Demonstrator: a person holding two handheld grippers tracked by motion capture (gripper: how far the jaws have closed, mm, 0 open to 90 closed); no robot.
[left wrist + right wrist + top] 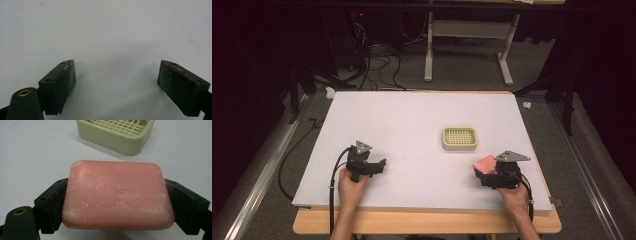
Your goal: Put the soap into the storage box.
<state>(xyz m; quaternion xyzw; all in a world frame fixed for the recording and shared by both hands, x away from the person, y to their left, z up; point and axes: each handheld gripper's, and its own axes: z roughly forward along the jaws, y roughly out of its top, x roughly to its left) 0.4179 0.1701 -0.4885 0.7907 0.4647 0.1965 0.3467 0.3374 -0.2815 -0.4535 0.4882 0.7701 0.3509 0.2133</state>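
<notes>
**Pink soap in your right fingers, dish just ahead**

You work over a wide desk [412,125] with a pale, matte white top on a wooden board, smooth and flat all the way across. Near its right middle sits the pale green rectangular plastic soap dish [459,138], a rigid tray with rounded corners and a slatted grid top. It looks light, so it may slide if you nudge it.

Your left gripper [379,166] rests low on the desk at the left, its black fingers [60,82] spread wide apart with nothing between them, only bare white surface.

Your right gripper [484,170] holds the pink rectangular bar of soap [117,195], just short of the dish and toward you. The fingers [53,203] are clamped on the bar's two short ends, with its broad face up. The bar has rounded edges and a waxy, slightly scuffed skin dusted with white flecks. Judge it as firm but dentable, moderately heavy for its size, and slippery under pressure. Squeeze too hard and it may squirt out; too lightly and it may sag. The grip on the flat ends, near the middle of their height, looks like the right one. Keep the bar level as you bring it over the grid.
</notes>
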